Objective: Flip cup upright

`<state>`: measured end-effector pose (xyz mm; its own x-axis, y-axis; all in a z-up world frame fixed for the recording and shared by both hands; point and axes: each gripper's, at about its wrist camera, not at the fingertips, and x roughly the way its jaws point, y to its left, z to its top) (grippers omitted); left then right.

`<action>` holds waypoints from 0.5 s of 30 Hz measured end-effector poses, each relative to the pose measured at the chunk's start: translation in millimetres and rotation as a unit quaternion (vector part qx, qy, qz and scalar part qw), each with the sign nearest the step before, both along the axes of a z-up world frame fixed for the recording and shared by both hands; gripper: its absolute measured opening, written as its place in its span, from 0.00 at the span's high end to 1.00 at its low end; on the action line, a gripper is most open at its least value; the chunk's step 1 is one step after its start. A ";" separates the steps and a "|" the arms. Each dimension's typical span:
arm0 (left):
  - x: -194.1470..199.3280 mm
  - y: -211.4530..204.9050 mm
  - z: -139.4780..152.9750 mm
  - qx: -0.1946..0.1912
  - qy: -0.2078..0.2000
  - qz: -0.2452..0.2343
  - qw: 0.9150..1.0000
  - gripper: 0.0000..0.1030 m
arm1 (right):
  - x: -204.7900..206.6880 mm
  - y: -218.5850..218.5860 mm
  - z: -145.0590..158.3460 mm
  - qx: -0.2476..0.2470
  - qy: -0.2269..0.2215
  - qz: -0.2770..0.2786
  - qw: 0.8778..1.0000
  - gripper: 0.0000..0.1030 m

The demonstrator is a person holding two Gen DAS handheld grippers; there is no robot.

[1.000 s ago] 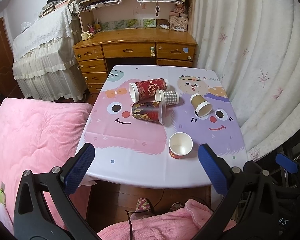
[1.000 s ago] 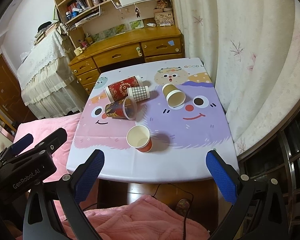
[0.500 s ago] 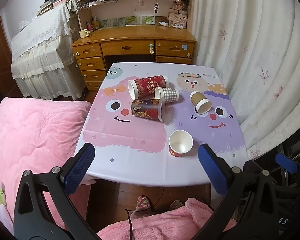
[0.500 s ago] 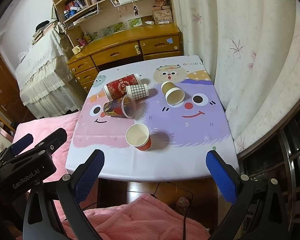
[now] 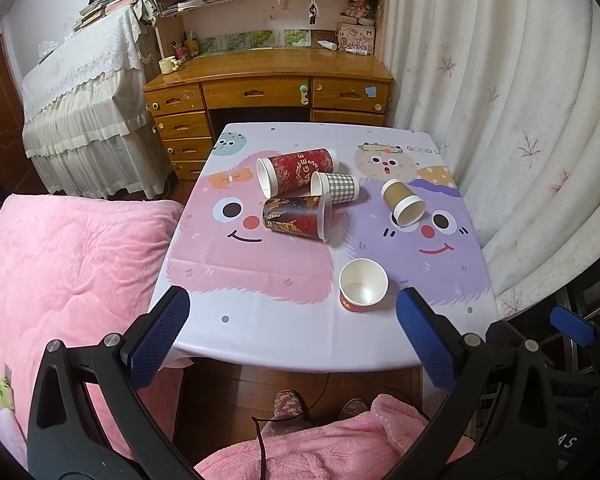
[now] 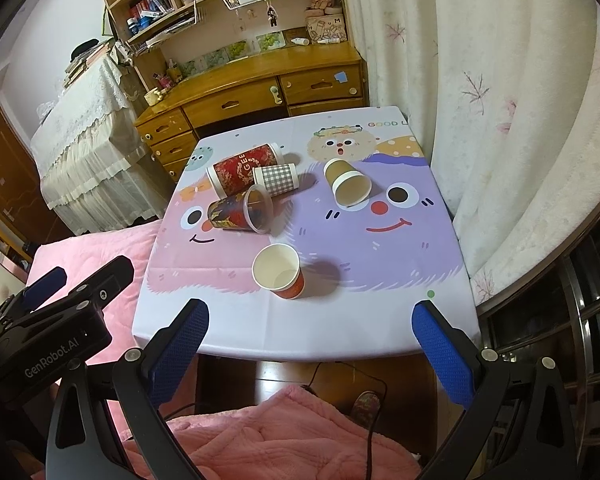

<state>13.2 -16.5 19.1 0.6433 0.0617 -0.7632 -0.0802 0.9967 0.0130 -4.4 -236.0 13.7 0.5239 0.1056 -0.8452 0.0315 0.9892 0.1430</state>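
Upright cup: a small red paper cup [image 5: 363, 286] with a white inside stands mouth up on the near part of the table [image 5: 260, 320], apart from the other cups.
Cups on their sides: four lie farther back. A tall red patterned cup [image 5: 298, 171] has its mouth toward the left. A small checked cup [image 5: 335, 187] lies against it. A dark patterned cup [image 5: 298, 219] with a clear rim lies just in front of both, mouth toward the right. A brown cup [image 5: 403, 203] with a white rim lies apart on the right side, mouth toward the viewer.
Table: covered with a cartoon cloth, pink smiling face on the left, purple smiling face on the right.
Left tool [image 5: 288, 332]: held low before the near table edge, pointing forward over the table; its two blue-padded fingers stand wide apart and grip nothing.
Right tool [image 6: 310, 340]: held level at the near edge, to the right of the left one; its fingers are also spread wide with nothing between them.
Person: pink fleece clothing [image 5: 332, 448] and slippered feet show below the tools.
Surroundings: a pink bed [image 5: 68, 264] on the left, a wooden desk [image 5: 268, 80] with bookshelves behind the table, pale curtains [image 5: 520, 100] on the right.
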 end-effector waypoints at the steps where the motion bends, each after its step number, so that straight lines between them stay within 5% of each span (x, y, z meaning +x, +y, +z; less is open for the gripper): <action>1: 0.5 0.0 0.3 0.000 0.000 0.000 1.000 0.01 | 2.8 1.5 1.4 -0.001 0.000 0.000 1.000 0.00; 15: 0.0 1.4 -1.9 0.000 0.002 -0.003 1.000 0.01 | 3.9 2.4 -3.4 -0.003 0.009 -0.003 1.000 0.00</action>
